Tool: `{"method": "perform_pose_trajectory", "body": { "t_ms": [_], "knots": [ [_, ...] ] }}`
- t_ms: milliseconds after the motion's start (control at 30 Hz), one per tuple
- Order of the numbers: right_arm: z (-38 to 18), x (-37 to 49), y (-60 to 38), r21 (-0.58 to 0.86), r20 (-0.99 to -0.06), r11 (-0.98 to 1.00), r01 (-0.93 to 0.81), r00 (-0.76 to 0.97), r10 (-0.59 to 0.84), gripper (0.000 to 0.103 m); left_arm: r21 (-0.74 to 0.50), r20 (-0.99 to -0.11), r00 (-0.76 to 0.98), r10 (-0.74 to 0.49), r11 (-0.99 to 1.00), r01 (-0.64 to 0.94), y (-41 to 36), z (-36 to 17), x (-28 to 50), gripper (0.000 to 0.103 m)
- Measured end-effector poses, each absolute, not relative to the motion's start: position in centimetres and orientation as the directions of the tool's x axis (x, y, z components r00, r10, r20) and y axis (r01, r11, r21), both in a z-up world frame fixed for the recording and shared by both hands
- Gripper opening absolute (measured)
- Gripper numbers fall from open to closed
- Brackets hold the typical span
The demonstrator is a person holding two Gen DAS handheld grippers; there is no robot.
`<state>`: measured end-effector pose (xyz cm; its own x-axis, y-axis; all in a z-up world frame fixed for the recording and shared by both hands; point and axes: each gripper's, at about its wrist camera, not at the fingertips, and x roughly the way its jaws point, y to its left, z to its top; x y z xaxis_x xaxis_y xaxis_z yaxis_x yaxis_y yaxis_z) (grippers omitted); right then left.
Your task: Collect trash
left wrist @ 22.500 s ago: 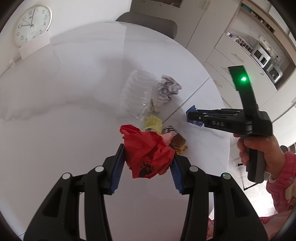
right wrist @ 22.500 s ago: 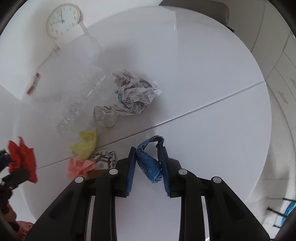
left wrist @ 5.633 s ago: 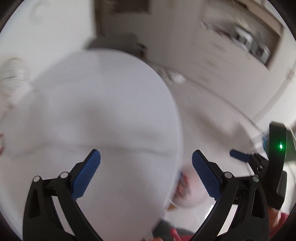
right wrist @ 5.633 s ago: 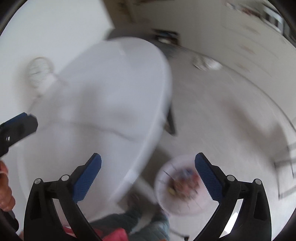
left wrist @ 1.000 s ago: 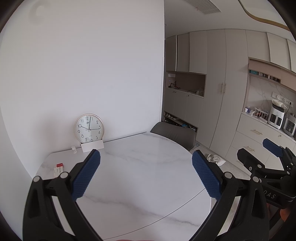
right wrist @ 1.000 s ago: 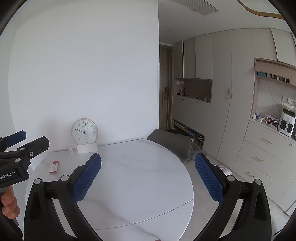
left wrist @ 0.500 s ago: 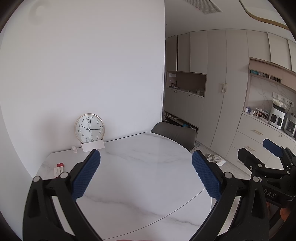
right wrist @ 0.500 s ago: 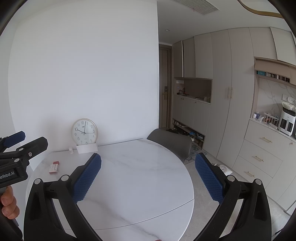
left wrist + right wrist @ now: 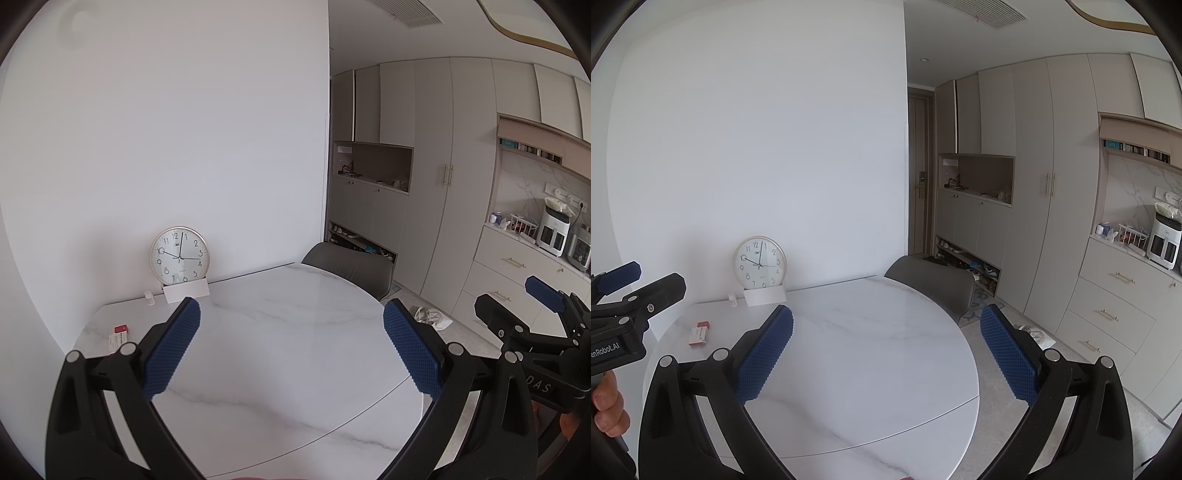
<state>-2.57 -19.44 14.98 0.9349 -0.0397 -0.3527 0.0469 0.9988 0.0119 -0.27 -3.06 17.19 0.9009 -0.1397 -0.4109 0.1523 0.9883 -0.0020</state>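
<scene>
My left gripper [image 9: 291, 314] is open wide and holds nothing, raised above the white marble table [image 9: 280, 354]. My right gripper [image 9: 886, 317] is likewise open and empty over the same table [image 9: 857, 354]. In the left wrist view the right gripper [image 9: 532, 306] shows at the right edge; in the right wrist view the left gripper [image 9: 639, 277] shows at the left edge, with a hand [image 9: 607, 406] on its grip. No trash lies on the tabletop. A crumpled white piece [image 9: 432, 317] lies on the floor beyond the table.
A round clock [image 9: 180, 255] leans on the wall at the table's back, with a white card [image 9: 186, 292], a small white bottle [image 9: 149, 297] and a red-and-white box [image 9: 119, 334] nearby. A grey chair [image 9: 351, 264] stands behind the table. Cabinets and a counter with appliances [image 9: 1161, 243] line the right.
Nothing has visibly moved over the last second. Much earlier both grippers held trash over a littered table; now they are open and the tabletop bears no trash.
</scene>
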Motion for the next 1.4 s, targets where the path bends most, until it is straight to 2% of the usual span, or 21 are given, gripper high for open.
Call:
{"method": "perform_pose_trajectory", "body": {
  "t_ms": [1100,1400],
  "knots": [
    [14.2,-2.3,-19.6,0.015,-0.368,0.998,0.054,0.929,-0.045,0.101,0.008,-0.422,0.895,-0.144,0.987,0.162,-2.2,16.4,0.9,0.095],
    [12.1,-1.1,-19.8,0.024,-0.433,0.998,0.051,0.901,-0.035,0.101,0.004,-0.484,0.866,-0.127,0.989,0.147,-1.4,14.2,1.9,0.095]
  ]
}}
